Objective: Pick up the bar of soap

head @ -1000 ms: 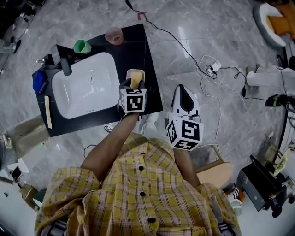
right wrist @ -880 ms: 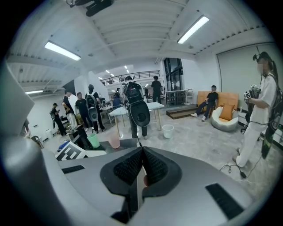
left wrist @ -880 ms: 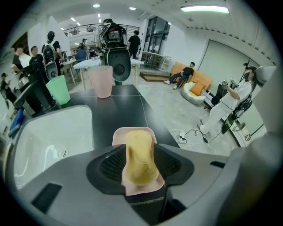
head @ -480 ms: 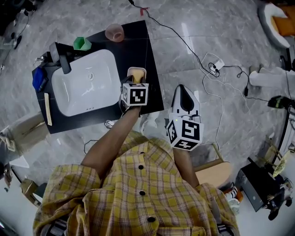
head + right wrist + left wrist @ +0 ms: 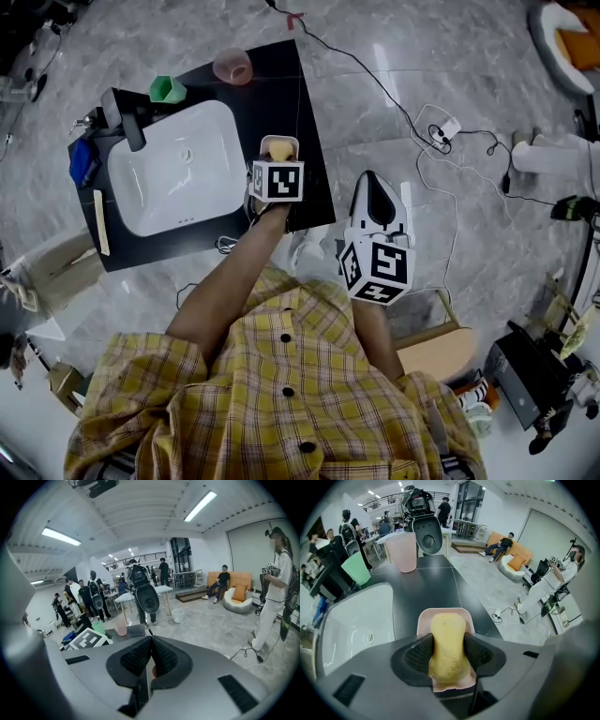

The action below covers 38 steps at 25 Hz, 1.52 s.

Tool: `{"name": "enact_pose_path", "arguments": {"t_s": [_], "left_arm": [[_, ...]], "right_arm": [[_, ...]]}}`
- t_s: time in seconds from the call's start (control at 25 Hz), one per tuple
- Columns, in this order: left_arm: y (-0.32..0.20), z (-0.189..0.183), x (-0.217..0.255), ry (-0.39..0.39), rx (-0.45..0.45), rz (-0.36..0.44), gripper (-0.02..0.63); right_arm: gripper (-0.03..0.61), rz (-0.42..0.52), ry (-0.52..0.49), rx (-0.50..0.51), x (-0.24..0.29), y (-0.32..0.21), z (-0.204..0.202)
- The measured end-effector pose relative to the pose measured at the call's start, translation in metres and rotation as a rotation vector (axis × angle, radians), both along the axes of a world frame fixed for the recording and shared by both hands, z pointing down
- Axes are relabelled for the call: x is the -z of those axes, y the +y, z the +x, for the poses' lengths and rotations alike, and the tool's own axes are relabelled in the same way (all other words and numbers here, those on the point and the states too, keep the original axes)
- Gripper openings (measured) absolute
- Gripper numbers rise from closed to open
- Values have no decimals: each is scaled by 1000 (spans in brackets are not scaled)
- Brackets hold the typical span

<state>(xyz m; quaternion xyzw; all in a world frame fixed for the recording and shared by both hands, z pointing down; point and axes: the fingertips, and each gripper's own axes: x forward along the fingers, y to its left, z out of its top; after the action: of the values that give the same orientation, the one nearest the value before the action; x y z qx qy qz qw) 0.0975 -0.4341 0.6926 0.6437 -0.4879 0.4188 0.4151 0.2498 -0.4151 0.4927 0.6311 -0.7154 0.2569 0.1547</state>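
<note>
Setting: grey marble floor (image 5: 206, 23) of an open hall, with a black countertop (image 5: 286, 94) at the upper left of the head view.
Bar of soap (image 5: 447, 630): yellow, elongated, lying lengthwise over a pink soap dish (image 5: 423, 617) near the countertop's right edge. Pinched at its near half. Lifted clear of the dish or not: cannot be told.
Left gripper (image 5: 448, 654): clenched on the bar of soap, one ribbed black pad (image 5: 419, 656) pressing each long side. Marker cube just below the soap dish in the head view.
Sink basin (image 5: 173, 169): white, sunk into the countertop, left of the soap dish.
Faucet (image 5: 127, 117): black, at the sink basin's upper left corner.
Cups: green cup (image 5: 167, 90) and translucent pink cup (image 5: 232, 67), upright along the countertop's far edge, apart from each other.
Blue object (image 5: 82, 161): at the countertop's left edge, kind not discernible.
Right gripper (image 5: 151, 660): jaws pressed together with nothing between them. Held off the countertop, over the floor, right of centre in the head view.
Cable (image 5: 427, 178): loosely coiled on the floor, right of the countertop.
Background: several people standing, and an orange sofa (image 5: 234, 585) by the far wall in the right gripper view.
</note>
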Motion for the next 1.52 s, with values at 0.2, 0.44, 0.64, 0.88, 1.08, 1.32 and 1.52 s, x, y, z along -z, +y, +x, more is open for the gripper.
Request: {"name": "enact_pose_path", "arguments": {"t_s": [0.2, 0.44, 0.64, 0.88, 1.08, 1.32, 1.52], "left_arm": [[1, 2, 1, 7, -4, 10, 193], [1, -1, 2, -1, 2, 31, 201], [0, -2, 10, 12, 18, 61, 201], [2, -2, 29, 25, 21, 121, 201], [10, -3, 49, 60, 29, 187, 201], [13, -6, 90, 81, 31, 298, 201], [21, -13, 130, 97, 31, 399, 201]], "right_arm": [[18, 2, -4, -8, 2, 3, 2], [18, -3, 2, -10, 3, 8, 3], [18, -11, 6, -11, 2, 15, 5], [18, 4, 9, -1, 6, 23, 2], [18, 20, 9, 17, 12, 31, -6], [18, 53, 11, 53, 24, 41, -16], [18, 83, 22, 79, 37, 52, -25]]}}
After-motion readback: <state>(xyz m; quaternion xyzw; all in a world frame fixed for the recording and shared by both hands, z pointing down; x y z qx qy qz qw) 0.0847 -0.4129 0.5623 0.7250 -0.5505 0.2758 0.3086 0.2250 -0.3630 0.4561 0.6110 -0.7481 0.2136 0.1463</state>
